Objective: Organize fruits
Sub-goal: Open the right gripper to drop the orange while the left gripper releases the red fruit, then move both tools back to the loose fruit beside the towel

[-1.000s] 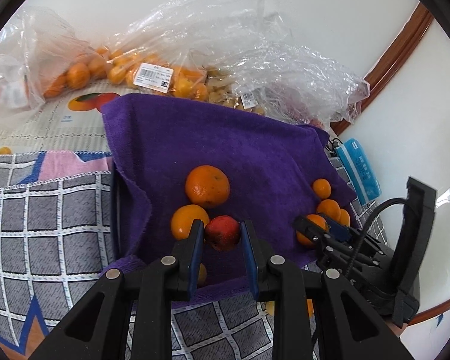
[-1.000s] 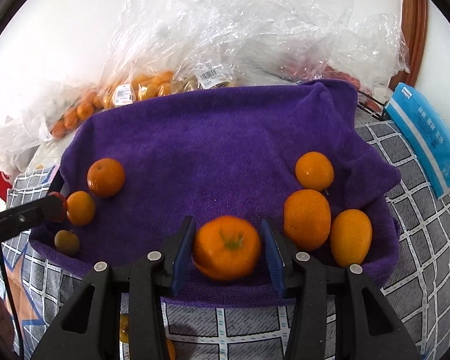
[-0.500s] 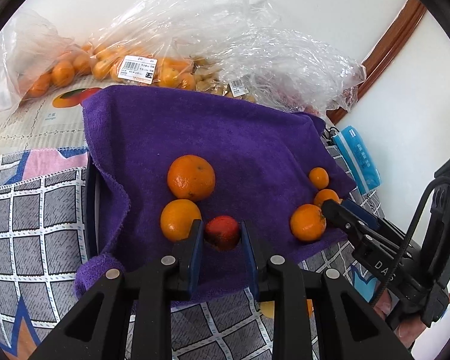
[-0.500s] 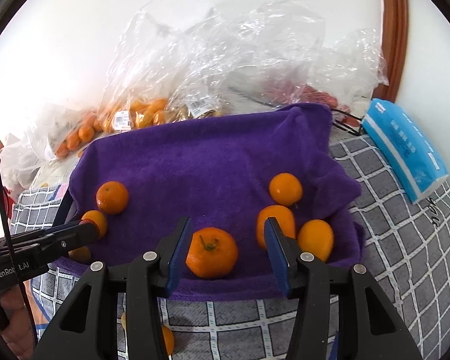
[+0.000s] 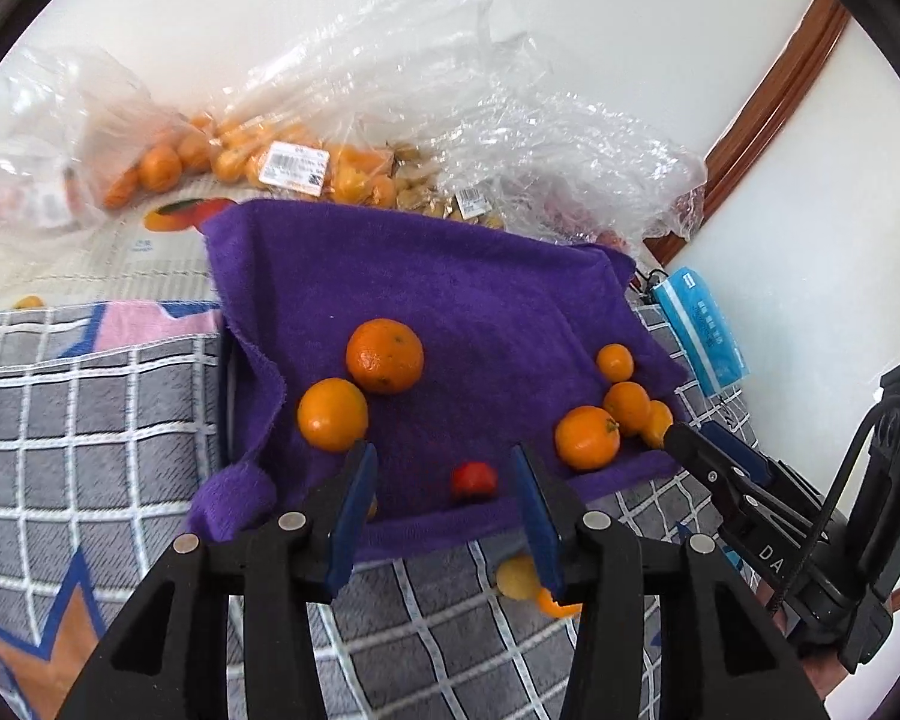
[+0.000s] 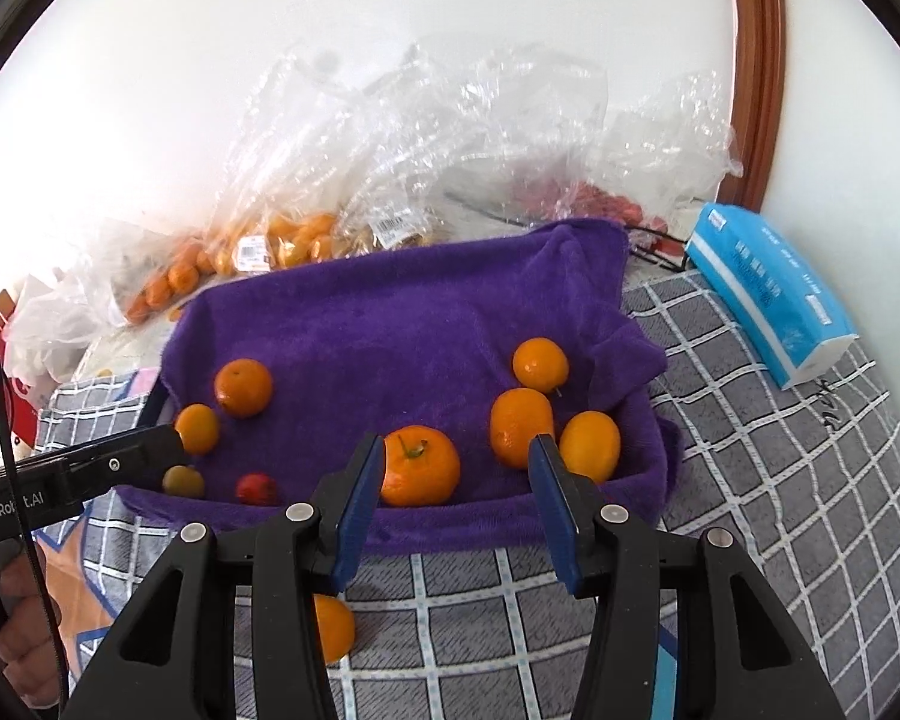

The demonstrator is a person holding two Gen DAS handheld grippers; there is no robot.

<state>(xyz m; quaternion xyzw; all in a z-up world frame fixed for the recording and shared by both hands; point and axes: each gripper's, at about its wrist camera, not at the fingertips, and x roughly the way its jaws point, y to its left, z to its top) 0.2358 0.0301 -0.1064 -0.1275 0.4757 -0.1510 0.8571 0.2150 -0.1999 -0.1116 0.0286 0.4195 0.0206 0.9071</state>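
Note:
A purple towel (image 5: 450, 300) (image 6: 420, 324) lines a tray. A small red fruit (image 5: 474, 480) (image 6: 257, 489) lies free near its front edge, between the fingers of my open left gripper (image 5: 444, 504). Two oranges (image 5: 384, 355) (image 6: 243, 387) sit at the left, beside a small greenish fruit (image 6: 183, 481). At the right are several oranges. One stemmed orange (image 6: 420, 467) (image 5: 587, 438) lies just beyond my open, empty right gripper (image 6: 456, 501).
Clear plastic bags of oranges (image 5: 282, 162) (image 6: 282, 243) lie behind the tray by the wall. A blue tissue pack (image 6: 768, 294) (image 5: 699, 324) lies at the right. Loose fruit (image 6: 333, 627) (image 5: 519, 579) rests on the checked blanket (image 6: 780, 480) in front of the tray.
My left gripper opened and let go of the red fruit, which now lies on the towel. My right gripper released the stemmed orange, opened wide and drew back.

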